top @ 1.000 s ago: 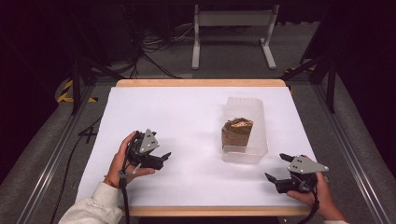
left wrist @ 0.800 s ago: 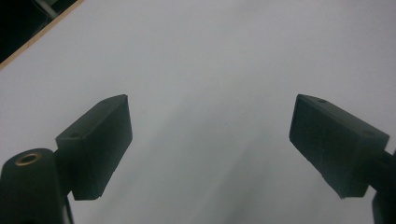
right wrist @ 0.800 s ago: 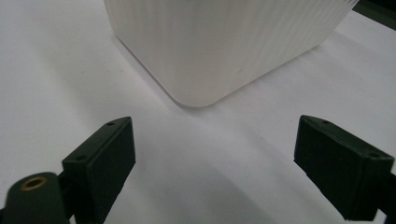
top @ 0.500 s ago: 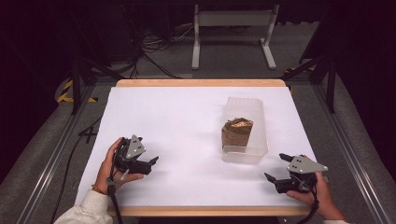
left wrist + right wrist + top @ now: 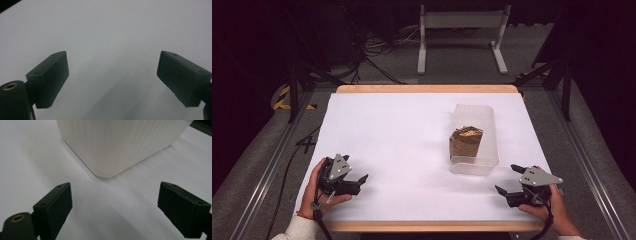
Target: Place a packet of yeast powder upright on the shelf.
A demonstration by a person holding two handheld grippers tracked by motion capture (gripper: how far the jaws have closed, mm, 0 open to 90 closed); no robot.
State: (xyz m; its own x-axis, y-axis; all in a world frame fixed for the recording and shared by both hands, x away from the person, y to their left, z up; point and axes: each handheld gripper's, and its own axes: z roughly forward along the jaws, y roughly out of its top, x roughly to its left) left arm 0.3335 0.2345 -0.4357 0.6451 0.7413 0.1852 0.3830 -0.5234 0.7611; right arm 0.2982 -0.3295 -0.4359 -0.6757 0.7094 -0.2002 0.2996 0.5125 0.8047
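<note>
A clear plastic bin [image 5: 486, 125] sits right of the table's middle, with a brown and gold bag [image 5: 465, 141] standing inside it. My left gripper [image 5: 358, 183] rests low at the front left of the white table, held in a hand, jaws wide apart over bare white surface [image 5: 112, 75]. At the front right, my right gripper [image 5: 508, 181] is open too, a short way from the bin's near right corner [image 5: 105, 167], with nothing between its jaws [image 5: 115, 205].
The white table top [image 5: 392, 135] has a wooden edge at front and back. A white metal stand [image 5: 462, 30] and cables lie on the dark floor beyond the table. Metal rails run along both sides.
My left gripper has drawn back toward the front left corner of the table and dropped lower. The right gripper, the bin and the bag have stayed put.
</note>
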